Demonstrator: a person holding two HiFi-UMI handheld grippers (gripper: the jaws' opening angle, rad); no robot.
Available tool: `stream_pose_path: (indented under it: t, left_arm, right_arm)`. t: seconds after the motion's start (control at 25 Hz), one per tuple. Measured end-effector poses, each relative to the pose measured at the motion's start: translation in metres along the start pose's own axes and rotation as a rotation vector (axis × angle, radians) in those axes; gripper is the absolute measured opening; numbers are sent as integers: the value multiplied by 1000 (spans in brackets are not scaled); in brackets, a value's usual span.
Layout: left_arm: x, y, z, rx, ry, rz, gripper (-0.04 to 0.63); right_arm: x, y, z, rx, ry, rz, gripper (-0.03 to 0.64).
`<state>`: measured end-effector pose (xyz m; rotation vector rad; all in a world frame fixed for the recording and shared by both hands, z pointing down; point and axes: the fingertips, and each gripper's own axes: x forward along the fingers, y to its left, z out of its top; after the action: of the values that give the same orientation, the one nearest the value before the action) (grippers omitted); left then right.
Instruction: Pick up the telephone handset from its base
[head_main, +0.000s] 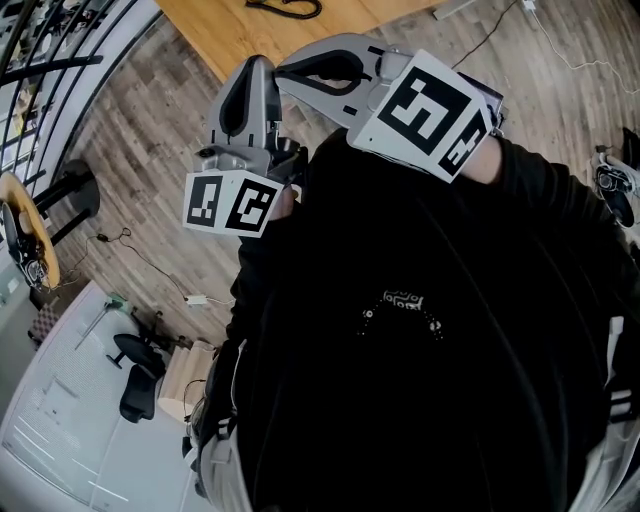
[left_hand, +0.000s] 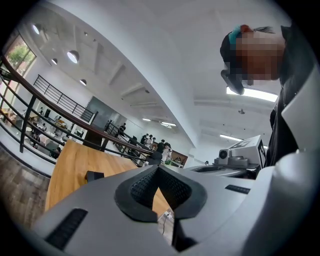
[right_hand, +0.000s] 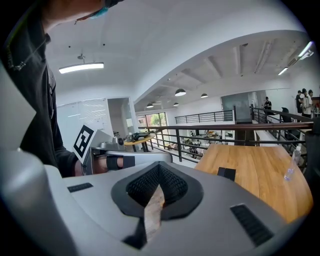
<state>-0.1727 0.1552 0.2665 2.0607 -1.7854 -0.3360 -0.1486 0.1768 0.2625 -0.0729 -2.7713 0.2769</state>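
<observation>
The left gripper (left_hand: 158, 167) has its jaws closed tip to tip with nothing between them. The only candidate for the telephone, a small dark object (left_hand: 94, 175) on the wooden table (left_hand: 70, 170), lies well ahead across open floor (head_main: 150, 150), to the left of this gripper's line. Its long axis cannot be determined, and neither hand is plainly nearer. The right gripper (right_hand: 159, 167) is likewise closed and empty, and the object lies to the right of its line.

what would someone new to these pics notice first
The person's black top fills most of the head view, with the left gripper and right gripper close in front of it, each carrying a bold black-and-white marker cube. Both grippers point toward a wooden table, jaws together with nothing between them. Beyond the table, a dark railing edges a bright open hall.
</observation>
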Motion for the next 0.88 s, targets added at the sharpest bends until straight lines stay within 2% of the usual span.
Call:
stream_pose_path:
  t: [0.48, 0.88]
  left_arm:
    - [-2, 28, 13, -21, -29, 115, -2]
    - [-1, 36, 18, -3, -52, 206, -2]
  right_arm:
    - [26, -6, 11, -16, 14, 111, 15]
    - [32, -11, 15, -37, -1, 208, 15]
